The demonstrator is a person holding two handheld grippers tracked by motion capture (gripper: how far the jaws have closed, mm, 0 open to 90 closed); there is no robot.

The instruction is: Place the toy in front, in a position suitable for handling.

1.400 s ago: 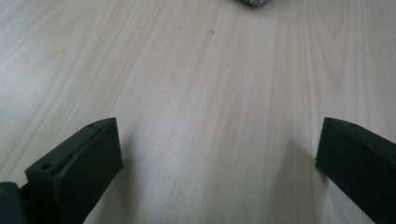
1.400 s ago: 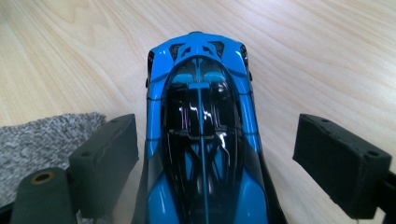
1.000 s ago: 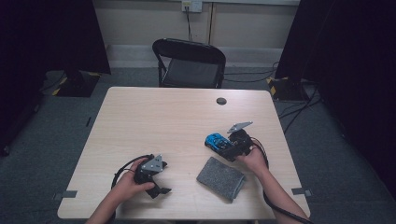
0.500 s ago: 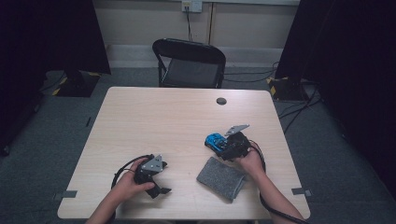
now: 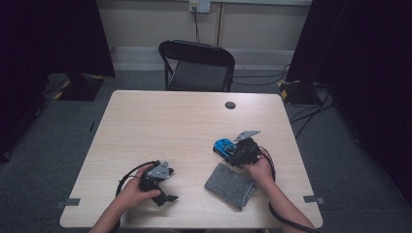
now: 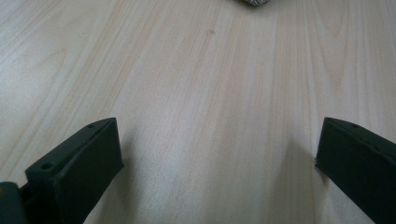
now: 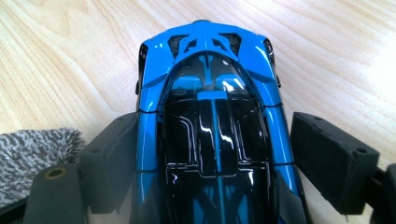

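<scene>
1. Blue-and-black toy car [image 7: 212, 126] is sitting on the wooden table [image 5: 160, 126], right-of-centre in the high view, just beyond the grey cloth [image 5: 230, 184].
2. Right gripper [image 5: 232, 151] is straddling the car; its jaws have just been closing with the car between them. In the right gripper view the left jaw is at or against the car's side and the right jaw is standing off with a visible gap, so no firm clamp yet.
3. Left gripper [image 5: 165, 194] is resting near the front left edge, jaws spread wide with nothing but bare wood between them; a corner of the cloth is peeking in at the top of the left gripper view.
4. Doing this step well, by my judgement: keep closing evenly on the car's flanks around the doors, centre the body so both pads land together, and squeeze gently since the glossy shell looks slippery.
5. Cloth edge is lying close to the left jaw, so it should stay out of the pinch.
6. Writing: no brand, label or readable text on car, cloth or table.
</scene>
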